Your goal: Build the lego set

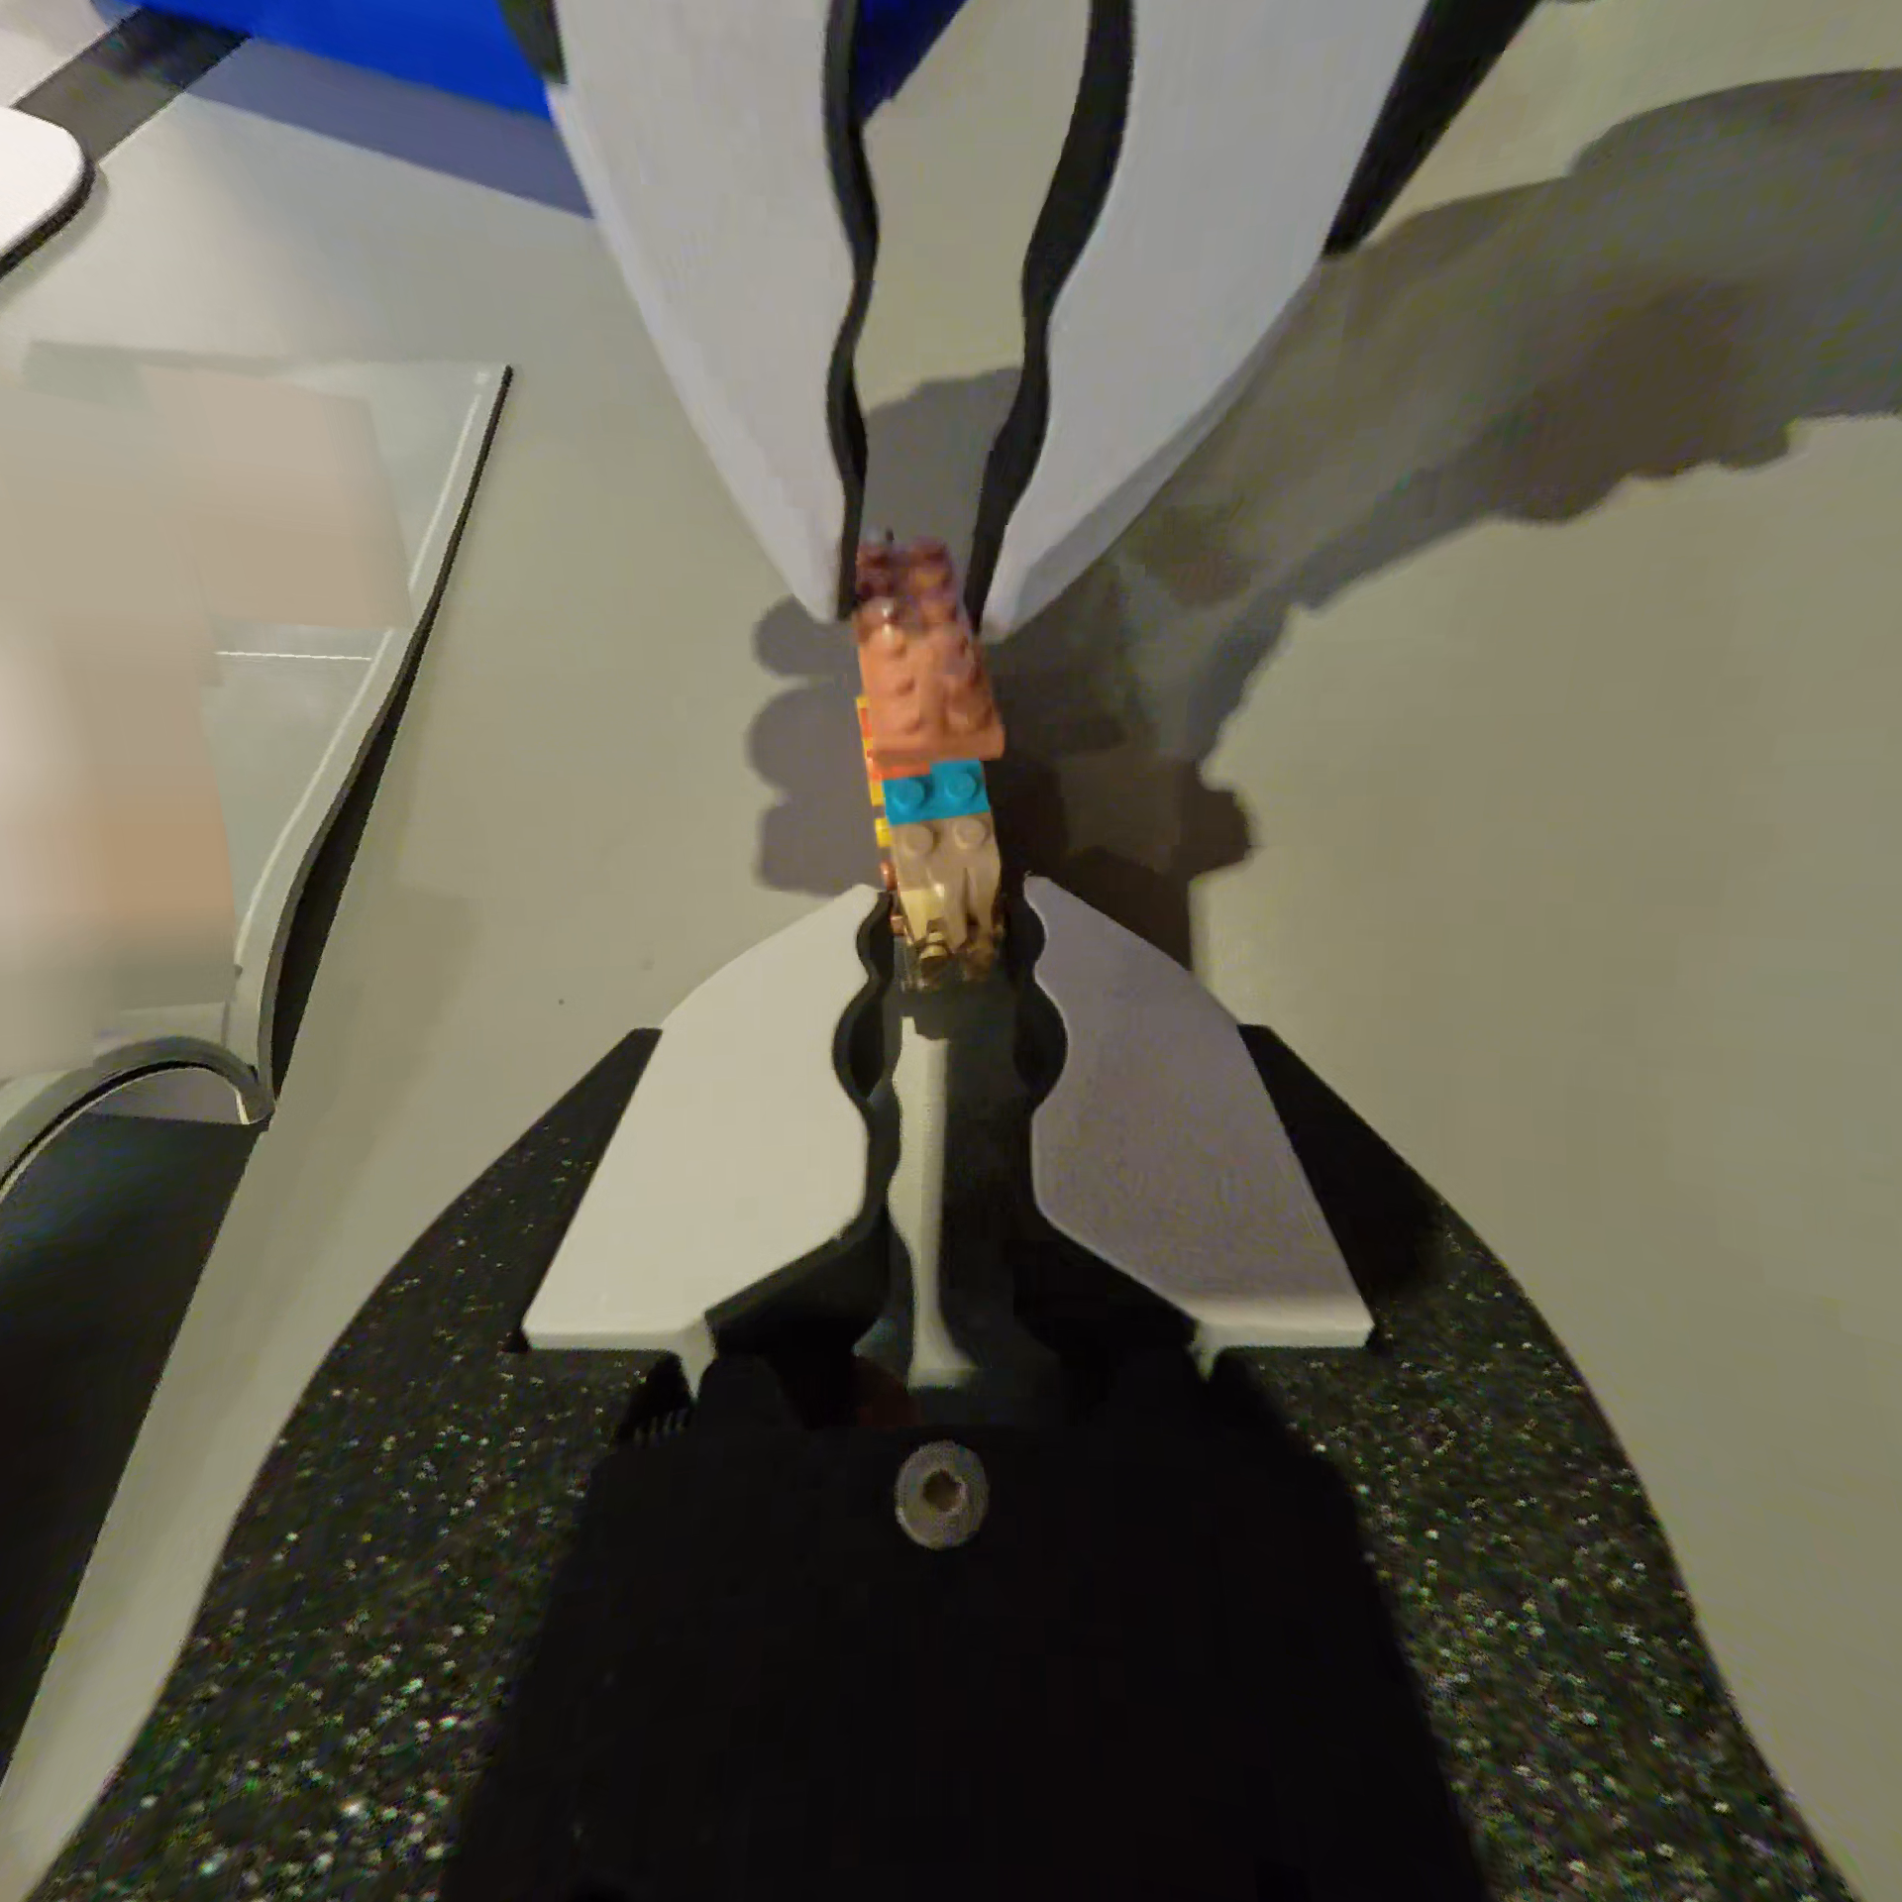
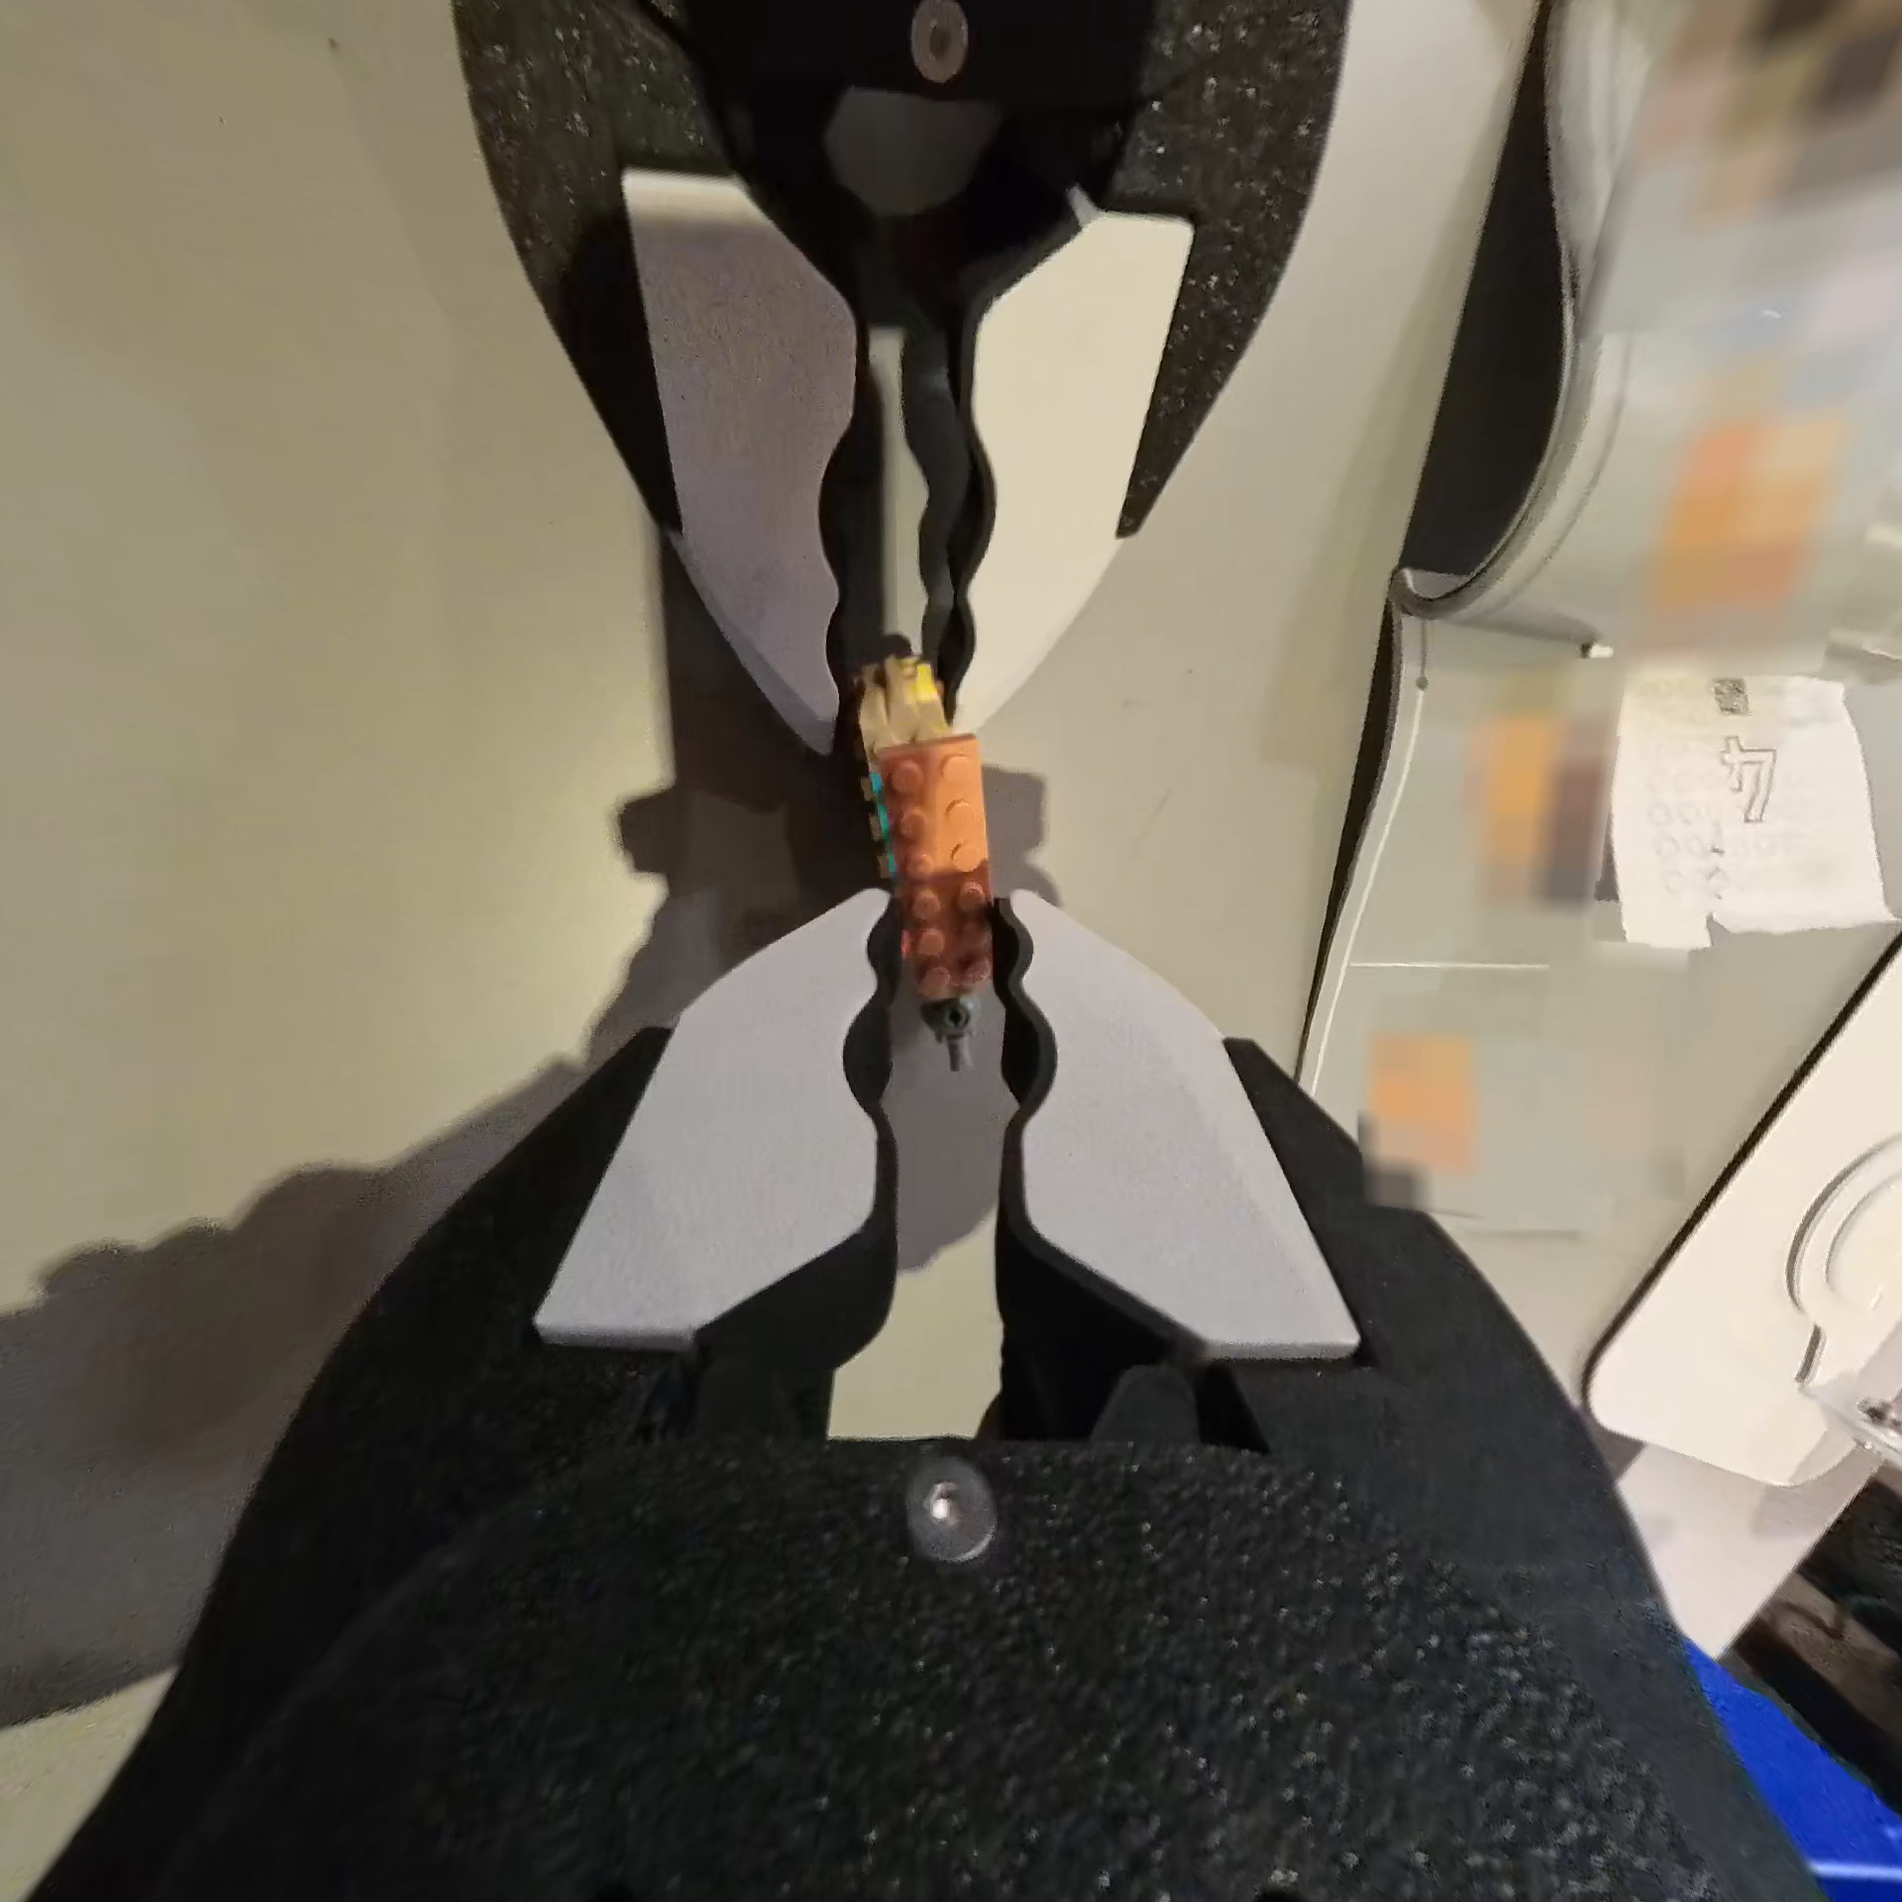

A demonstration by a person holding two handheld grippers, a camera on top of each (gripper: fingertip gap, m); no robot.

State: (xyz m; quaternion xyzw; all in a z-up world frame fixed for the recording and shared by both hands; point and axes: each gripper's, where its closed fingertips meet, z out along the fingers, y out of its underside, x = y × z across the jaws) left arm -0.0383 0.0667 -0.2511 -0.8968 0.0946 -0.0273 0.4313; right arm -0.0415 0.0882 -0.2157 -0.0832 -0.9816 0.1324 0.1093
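A small lego assembly (image 1: 931,762) hangs between both grippers above the grey table. It has a long brown studded plate, a teal brick and tan pieces at one end. My left gripper (image 1: 945,911) is shut on the tan end. My right gripper (image 2: 947,916) is shut on the brown plate (image 2: 942,854) at the other end. In the left wrist view the right gripper (image 1: 916,592) comes in from the top. In the right wrist view the left gripper (image 2: 906,690) comes in from the top. A tiny dark part (image 2: 952,1029) sticks out beneath the plate between my right fingers.
A clear plastic sheet holder (image 1: 257,720) lies on the table at the left. A blue bin (image 1: 412,62) stands at the back. In the right wrist view, a clear bag with paper slips (image 2: 1739,803) and a white tray (image 2: 1770,1266) lie to the right. The gap from one gripper's tips to the other's is roughly 5 centimeters.
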